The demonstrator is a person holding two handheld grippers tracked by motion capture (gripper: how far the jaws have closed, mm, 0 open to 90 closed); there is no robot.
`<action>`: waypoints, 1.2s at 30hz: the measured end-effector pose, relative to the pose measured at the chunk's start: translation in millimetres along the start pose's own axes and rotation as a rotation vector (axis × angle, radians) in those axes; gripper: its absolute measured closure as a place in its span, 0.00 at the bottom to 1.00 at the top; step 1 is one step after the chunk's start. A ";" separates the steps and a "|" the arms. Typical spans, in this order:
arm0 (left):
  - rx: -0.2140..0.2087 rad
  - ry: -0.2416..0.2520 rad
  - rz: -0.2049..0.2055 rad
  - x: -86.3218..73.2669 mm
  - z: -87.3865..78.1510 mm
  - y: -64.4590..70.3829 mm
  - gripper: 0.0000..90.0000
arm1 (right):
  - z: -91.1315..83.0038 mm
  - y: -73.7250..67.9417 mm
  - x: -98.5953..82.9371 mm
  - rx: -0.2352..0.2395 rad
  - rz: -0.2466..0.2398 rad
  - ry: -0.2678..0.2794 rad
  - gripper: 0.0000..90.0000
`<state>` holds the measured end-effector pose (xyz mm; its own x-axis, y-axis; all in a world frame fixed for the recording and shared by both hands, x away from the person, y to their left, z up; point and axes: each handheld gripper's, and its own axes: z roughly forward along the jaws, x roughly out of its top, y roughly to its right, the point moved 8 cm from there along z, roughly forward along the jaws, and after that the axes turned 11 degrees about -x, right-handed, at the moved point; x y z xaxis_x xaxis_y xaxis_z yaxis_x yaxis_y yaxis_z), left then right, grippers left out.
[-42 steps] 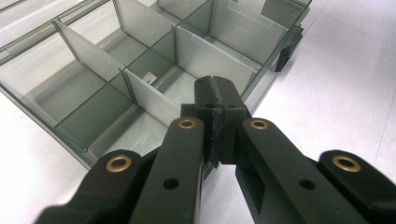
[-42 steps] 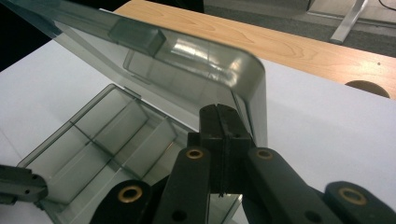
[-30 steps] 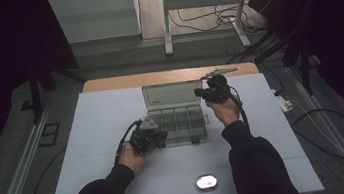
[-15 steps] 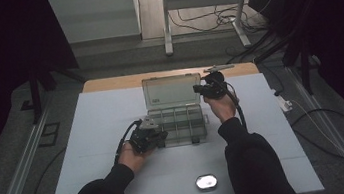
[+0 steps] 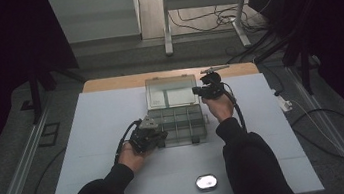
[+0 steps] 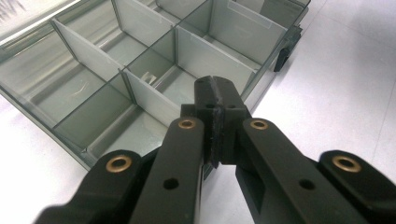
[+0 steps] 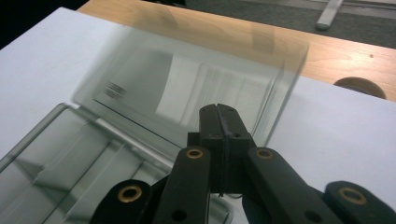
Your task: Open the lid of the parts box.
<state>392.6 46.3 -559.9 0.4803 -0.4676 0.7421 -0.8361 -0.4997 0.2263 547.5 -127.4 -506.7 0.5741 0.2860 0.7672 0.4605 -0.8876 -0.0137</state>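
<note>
A clear plastic compartment box point(image 5: 179, 126) lies open in the middle of the white table, its lid point(image 5: 172, 92) standing up and leaning back. My left gripper point(image 5: 161, 136) is shut, with its tips point(image 6: 217, 88) right at the box's point(image 6: 140, 60) near wall and nothing seen between them. One compartment holds a small pale piece point(image 6: 149, 77). My right gripper point(image 5: 197, 91) is shut beside the lid's right edge. In the right gripper view the shut tips point(image 7: 218, 114) sit close in front of the blurred lid point(image 7: 187, 88); I cannot tell whether they touch it.
A small shiny oval object point(image 5: 206, 182) lies near the table's front edge. The wooden table edge point(image 5: 108, 84) runs behind the white surface point(image 5: 99, 132). A black latch point(image 6: 282, 56) is on the box's side. Cables and a white plug point(image 5: 284, 104) lie off to the right.
My right gripper has moved slightly left along the lid's right edge, and the lid has shifted and blurs now. The left gripper has stayed at the box's near corner.
</note>
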 end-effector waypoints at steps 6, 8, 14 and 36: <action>-0.003 0.030 -0.013 3.5 -7.5 0.5 0.95 | -19.3 -7.1 -6.7 0.034 -0.042 0.001 0.90; 0.002 0.027 -0.013 3.9 -10.5 0.3 0.91 | -26.0 -7.8 -10.8 0.039 -0.054 -0.003 0.87; 0.014 0.001 -0.013 2.0 -18.1 0.1 0.81 | -45.0 -7.7 -21.7 0.048 -0.066 -0.009 0.77; 0.021 0.013 -0.060 -9.6 -57.2 0.0 0.42 | -99.8 -20.4 -59.5 0.075 -0.103 -0.029 0.47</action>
<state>372.9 92.6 -531.0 0.5257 -0.4270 0.7357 -0.8001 -0.5419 0.2572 436.4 -162.4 -488.1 0.5395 0.3858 0.7484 0.5671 -0.8235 0.0157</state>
